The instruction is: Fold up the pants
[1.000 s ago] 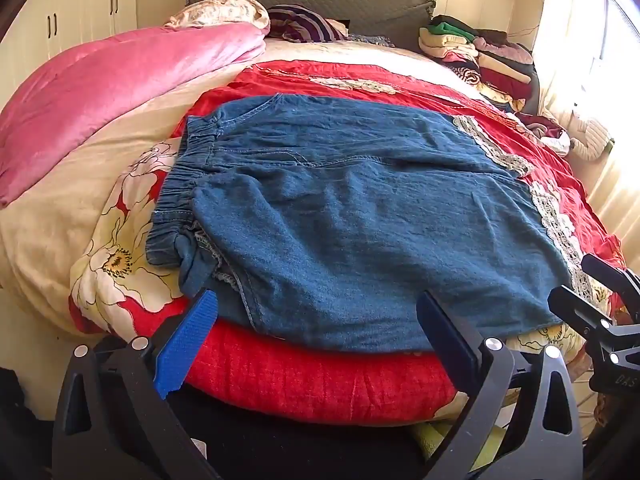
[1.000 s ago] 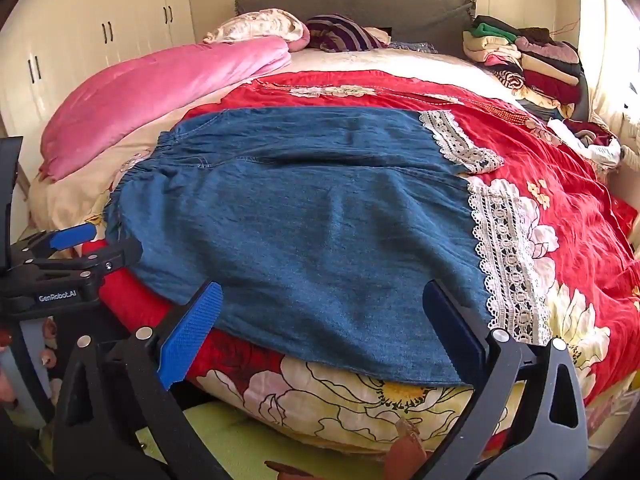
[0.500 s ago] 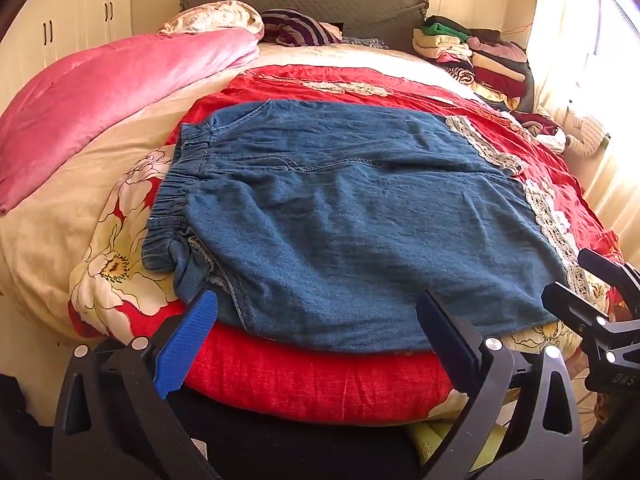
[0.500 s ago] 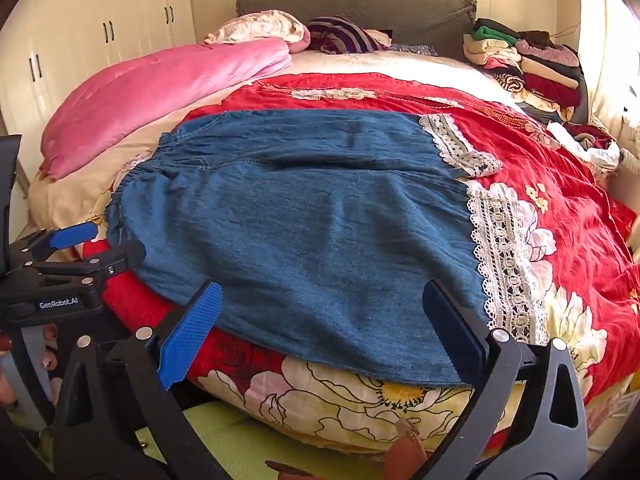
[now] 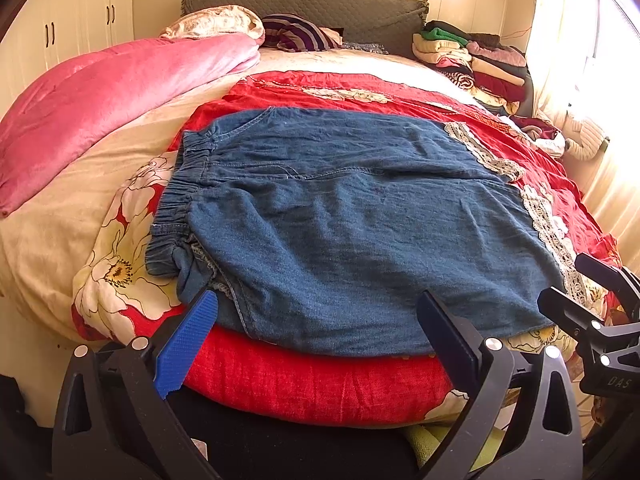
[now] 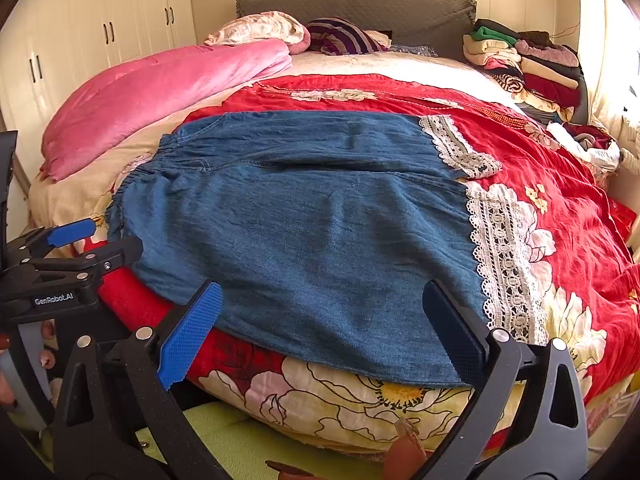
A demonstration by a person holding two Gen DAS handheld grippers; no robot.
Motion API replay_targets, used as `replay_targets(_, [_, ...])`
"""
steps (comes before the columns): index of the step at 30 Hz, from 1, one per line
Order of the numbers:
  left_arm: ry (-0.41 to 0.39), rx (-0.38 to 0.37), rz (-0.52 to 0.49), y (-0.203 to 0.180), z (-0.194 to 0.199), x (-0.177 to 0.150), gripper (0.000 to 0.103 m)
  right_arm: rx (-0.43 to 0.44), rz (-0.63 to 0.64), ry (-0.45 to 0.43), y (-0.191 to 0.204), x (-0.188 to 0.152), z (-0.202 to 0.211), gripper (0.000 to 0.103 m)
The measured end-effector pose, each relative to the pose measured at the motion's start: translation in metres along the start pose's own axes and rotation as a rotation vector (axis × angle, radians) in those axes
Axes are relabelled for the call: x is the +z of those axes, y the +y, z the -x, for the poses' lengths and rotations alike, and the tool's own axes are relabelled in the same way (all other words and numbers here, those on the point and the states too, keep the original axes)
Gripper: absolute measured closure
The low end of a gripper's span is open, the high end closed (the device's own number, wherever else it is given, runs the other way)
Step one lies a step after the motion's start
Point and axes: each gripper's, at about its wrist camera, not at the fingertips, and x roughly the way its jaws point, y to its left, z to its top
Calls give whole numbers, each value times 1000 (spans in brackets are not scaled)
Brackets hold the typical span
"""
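Observation:
Blue denim pants (image 5: 340, 224) with white lace hems (image 6: 500, 256) lie flat across the red floral bedspread, elastic waistband (image 5: 176, 208) to the left, hems to the right. They also fill the right wrist view (image 6: 320, 232). My left gripper (image 5: 316, 340) is open and empty, just off the bed's near edge below the waist end. My right gripper (image 6: 320, 332) is open and empty, just off the near edge below the hem end. Each gripper shows in the other's view: the right one (image 5: 592, 316) and the left one (image 6: 76, 248).
A pink quilt (image 5: 112, 92) lies along the bed's left side. Pillows (image 5: 256, 28) sit by the grey headboard. A pile of folded clothes (image 5: 472, 60) sits at the far right corner. White wardrobes (image 6: 100, 40) stand left. A curtain (image 5: 580, 60) hangs at right.
Both grippers have risen and drawn back slightly, so the pants look a little lower and farther. The pants have not moved. Both grippers stay open.

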Motion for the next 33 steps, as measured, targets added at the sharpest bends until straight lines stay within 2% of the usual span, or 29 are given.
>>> replay_targets(33, [-15, 10, 5, 3, 1, 5, 4, 7, 5, -10, 2, 5, 0, 8])
